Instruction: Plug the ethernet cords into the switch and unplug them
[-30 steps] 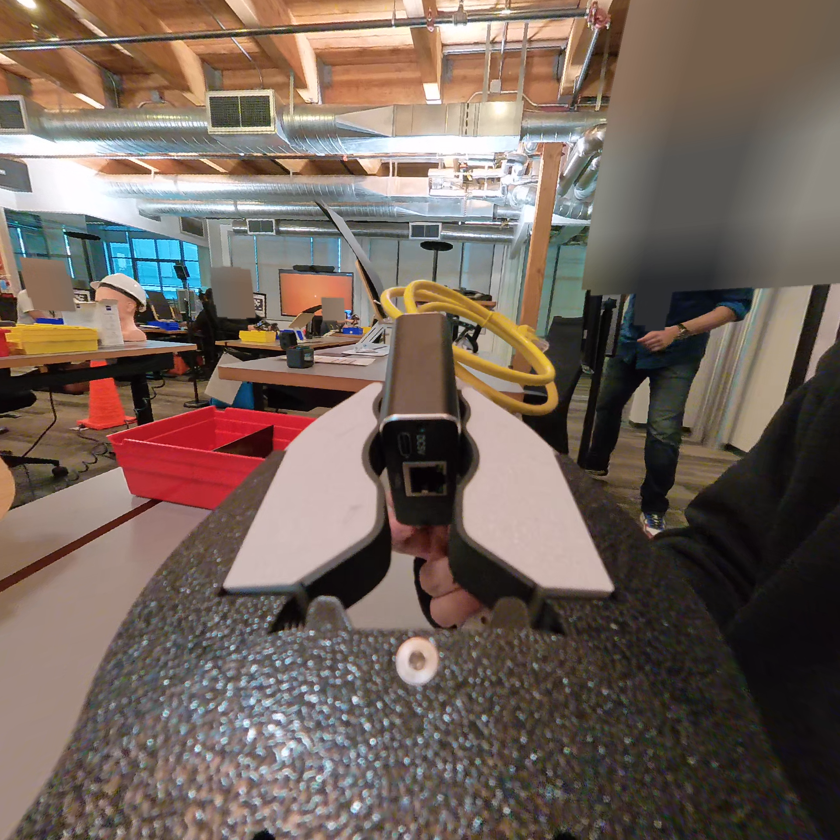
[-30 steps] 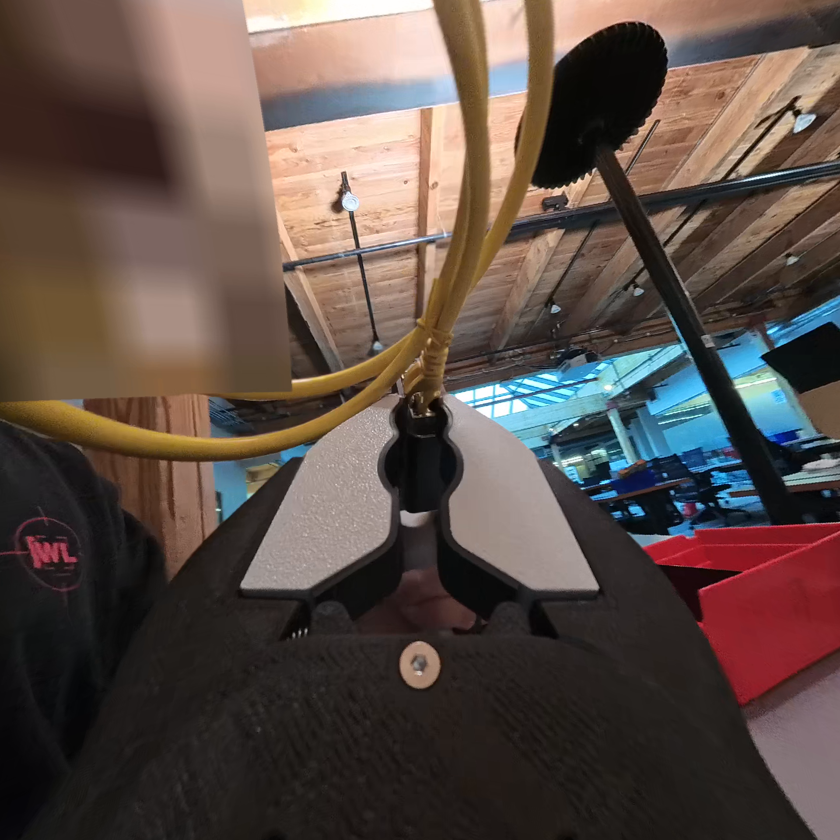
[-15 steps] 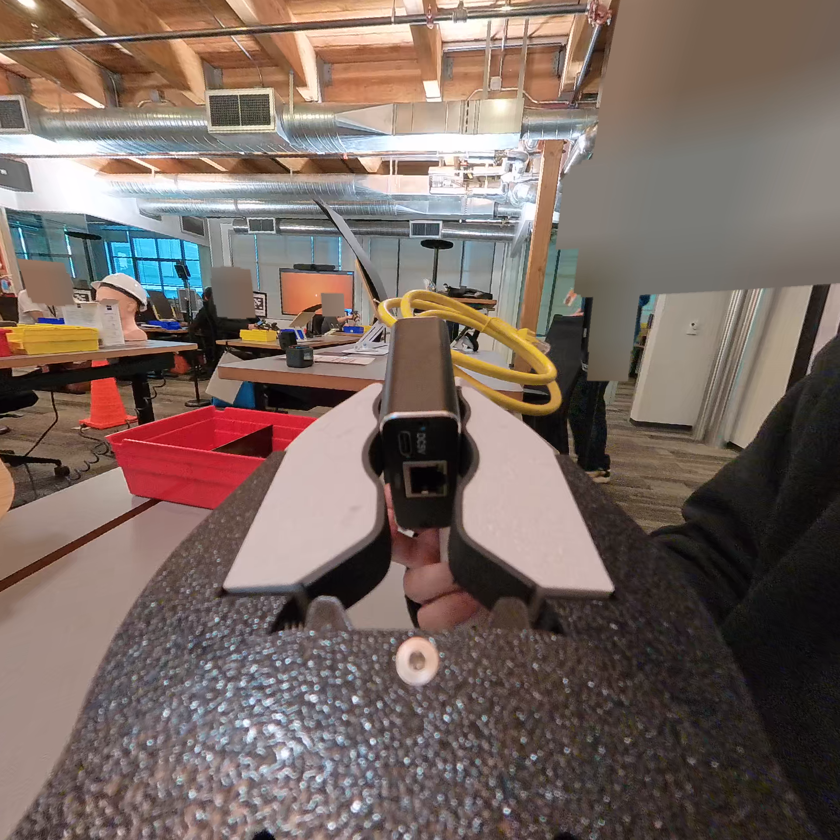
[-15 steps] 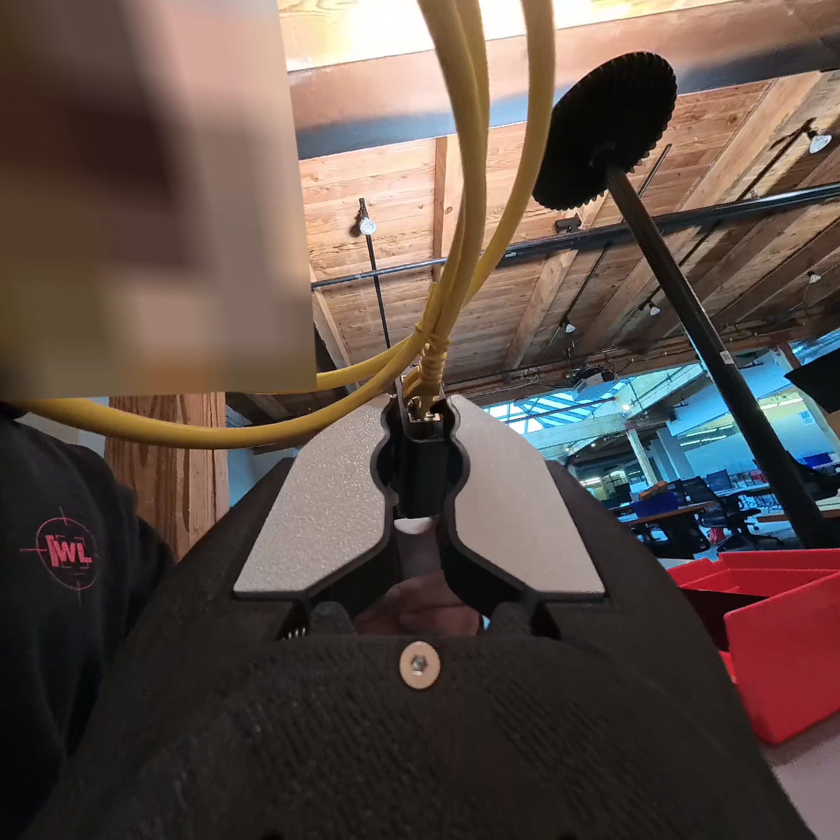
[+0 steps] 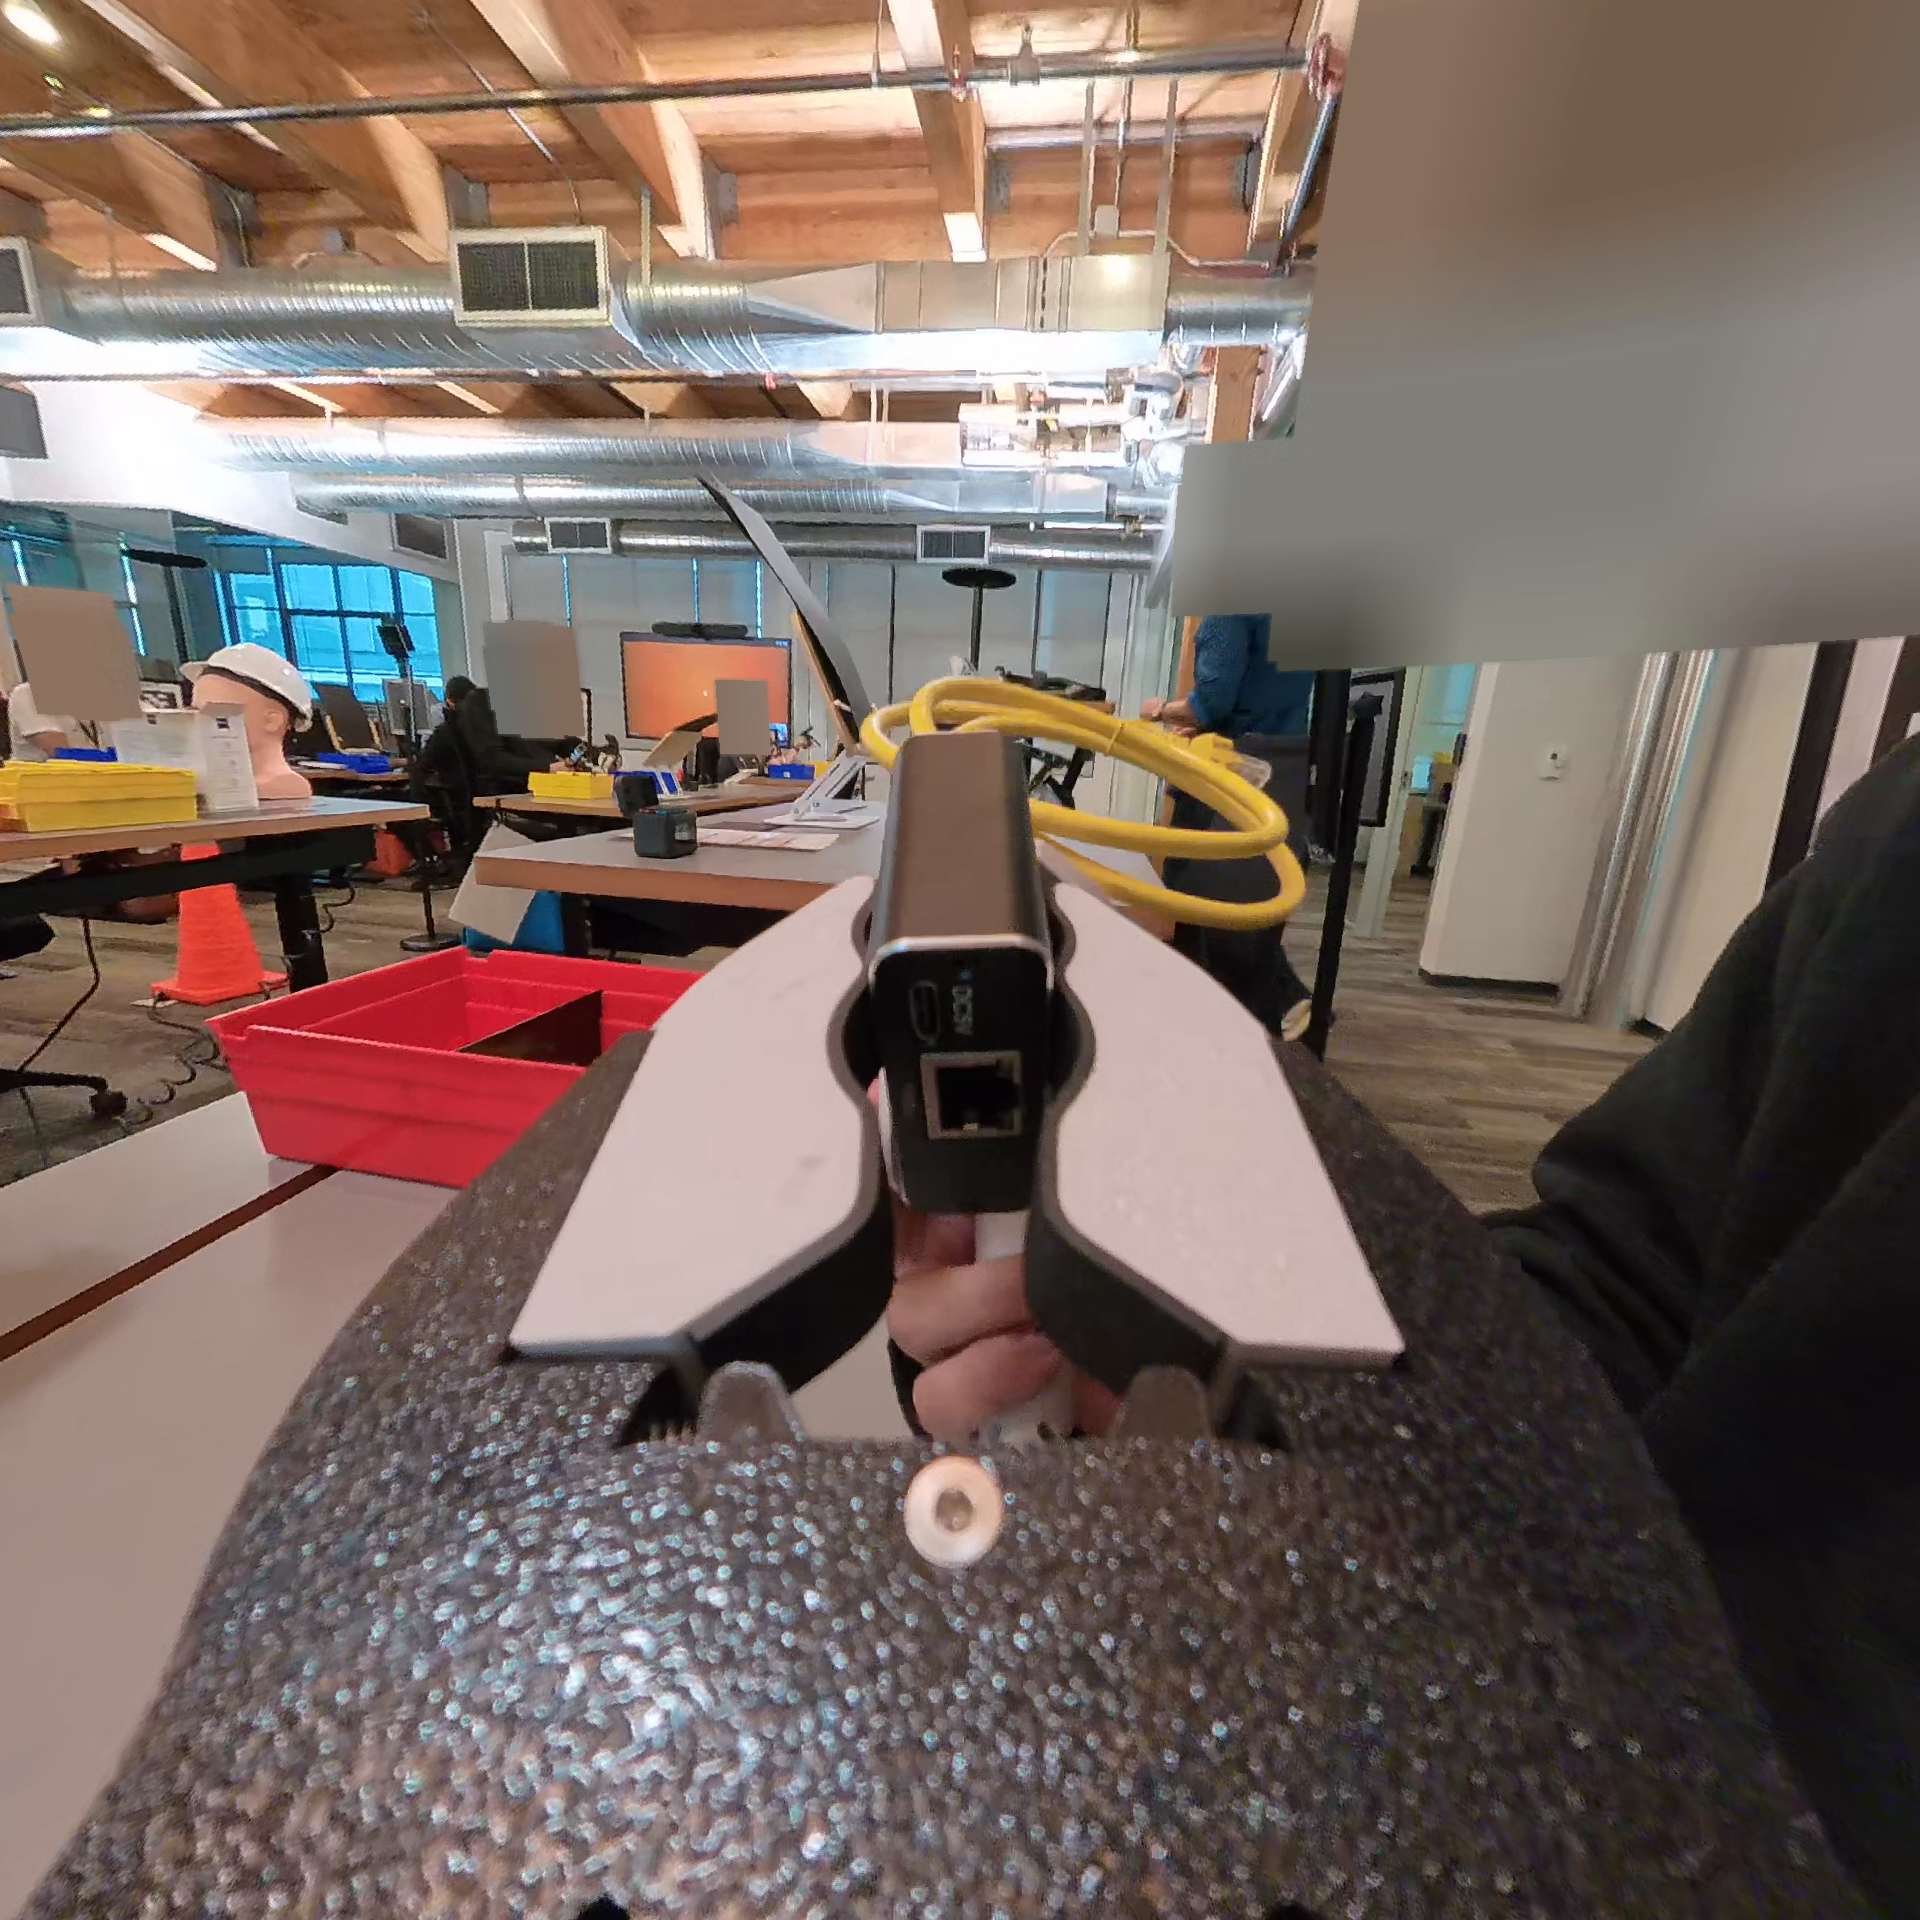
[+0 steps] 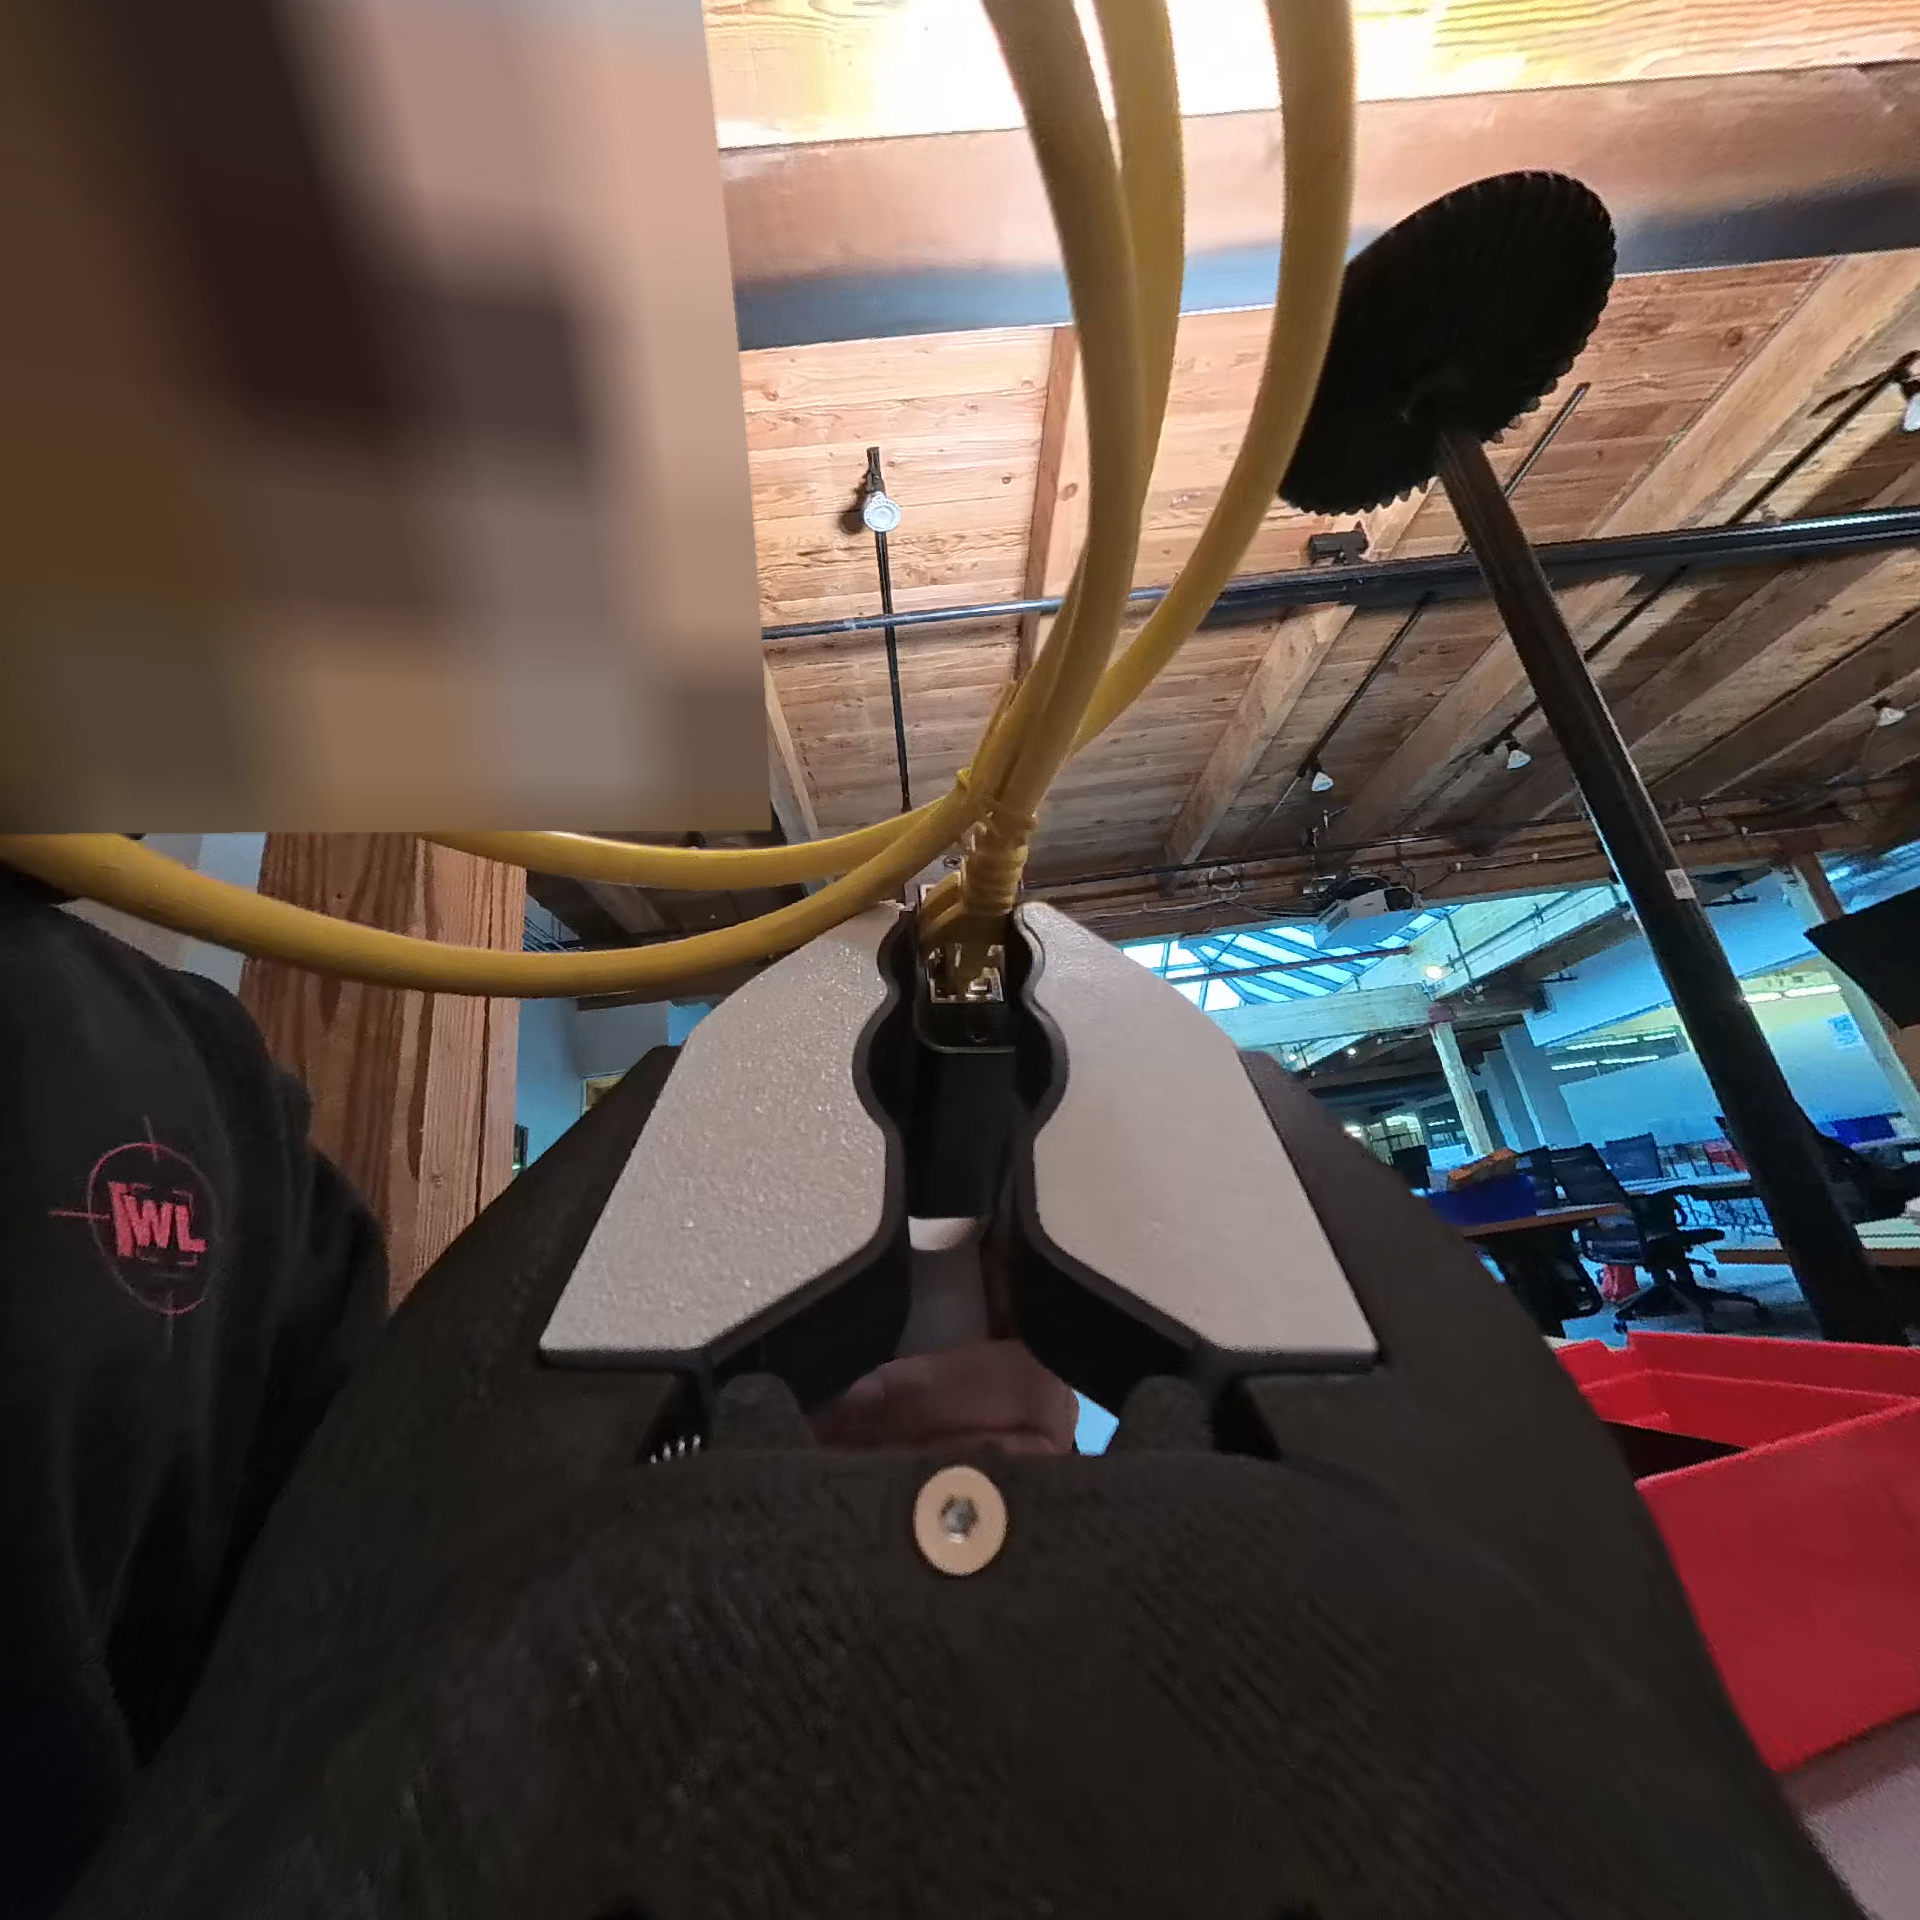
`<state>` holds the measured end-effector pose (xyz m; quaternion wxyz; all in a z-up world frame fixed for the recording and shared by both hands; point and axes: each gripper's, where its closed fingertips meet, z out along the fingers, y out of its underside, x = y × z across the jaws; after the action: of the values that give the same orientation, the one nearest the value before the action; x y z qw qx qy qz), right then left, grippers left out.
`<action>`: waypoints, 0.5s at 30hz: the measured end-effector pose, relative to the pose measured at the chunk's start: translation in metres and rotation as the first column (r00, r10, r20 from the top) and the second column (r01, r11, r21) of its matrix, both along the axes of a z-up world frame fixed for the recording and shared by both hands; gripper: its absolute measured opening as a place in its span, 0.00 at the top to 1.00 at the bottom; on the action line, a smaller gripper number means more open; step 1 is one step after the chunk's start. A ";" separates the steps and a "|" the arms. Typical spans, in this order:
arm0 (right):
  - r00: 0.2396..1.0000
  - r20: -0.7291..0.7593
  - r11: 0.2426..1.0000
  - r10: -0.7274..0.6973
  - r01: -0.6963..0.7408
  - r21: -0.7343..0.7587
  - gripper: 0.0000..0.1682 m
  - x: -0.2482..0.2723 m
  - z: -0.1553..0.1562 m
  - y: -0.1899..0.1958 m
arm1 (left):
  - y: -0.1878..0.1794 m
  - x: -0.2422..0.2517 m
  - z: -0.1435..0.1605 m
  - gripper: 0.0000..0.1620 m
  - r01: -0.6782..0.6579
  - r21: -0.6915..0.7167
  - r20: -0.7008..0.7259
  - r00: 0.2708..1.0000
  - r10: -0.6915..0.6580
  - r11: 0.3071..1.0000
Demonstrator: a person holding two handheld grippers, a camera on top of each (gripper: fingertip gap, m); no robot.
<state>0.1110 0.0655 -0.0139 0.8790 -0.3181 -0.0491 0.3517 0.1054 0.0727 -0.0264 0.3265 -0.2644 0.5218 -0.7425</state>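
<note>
In the left wrist view, my left gripper [image 5: 961, 904] is shut on a black switch [image 5: 961, 1039] held lengthwise in the air. An empty ethernet port [image 5: 977, 1096] on its near end faces the camera. A coiled yellow ethernet cord [image 5: 1195, 842] hangs beyond its far end, with one loose plug [image 5: 1236, 746] showing. In the right wrist view, my right gripper [image 6: 961, 925] points up at the ceiling and is shut on a black switch body [image 6: 961, 1122]. A yellow cord [image 6: 1101, 520] has its plug [image 6: 992, 873] seated in the port at the far end. I cannot tell whether this is the same switch.
A red bin [image 5: 416, 1060] stands on the pale table [image 5: 156, 1351] at the left and also shows in the right wrist view [image 6: 1787, 1455]. A dark sleeve [image 5: 1766, 1247] fills the right side. A black pole with a disc top [image 6: 1558, 675] rises at the right. A person [image 5: 1236, 675] stands behind. My two grippers' fingertips are within a few centimetres of each other.
Both grippers stay shut on what they hold. The right wrist view has tilted a little, and the seated plug shows more. The person in the background walked left behind the cord.
</note>
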 end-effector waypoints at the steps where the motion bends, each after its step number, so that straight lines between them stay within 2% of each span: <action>1: 1.000 -0.003 1.000 0.003 -0.003 -0.003 0.90 0.000 0.000 0.000 | 0.000 0.000 0.001 0.84 -0.001 -0.004 0.005 1.000 0.001 1.000; 9: 1.000 -0.001 1.000 0.003 -0.003 -0.012 0.89 0.000 -0.005 0.000 | 0.000 -0.002 0.001 0.84 0.007 -0.008 0.001 1.000 -0.007 1.000; 11: 1.000 0.003 1.000 0.018 -0.018 -0.011 0.86 -0.001 -0.005 0.000 | 0.000 -0.002 0.002 0.84 0.014 -0.020 0.002 1.000 -0.014 1.000; 15: 1.000 -0.008 1.000 0.028 -0.028 -0.003 0.90 -0.001 -0.006 -0.002 | 0.001 -0.001 0.002 0.84 0.010 -0.022 -0.002 1.000 -0.010 1.000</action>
<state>0.1104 0.0639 -0.0195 0.8738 -0.3175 -0.0495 0.3651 0.1040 0.0740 -0.0241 0.3191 -0.2661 0.5153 -0.7495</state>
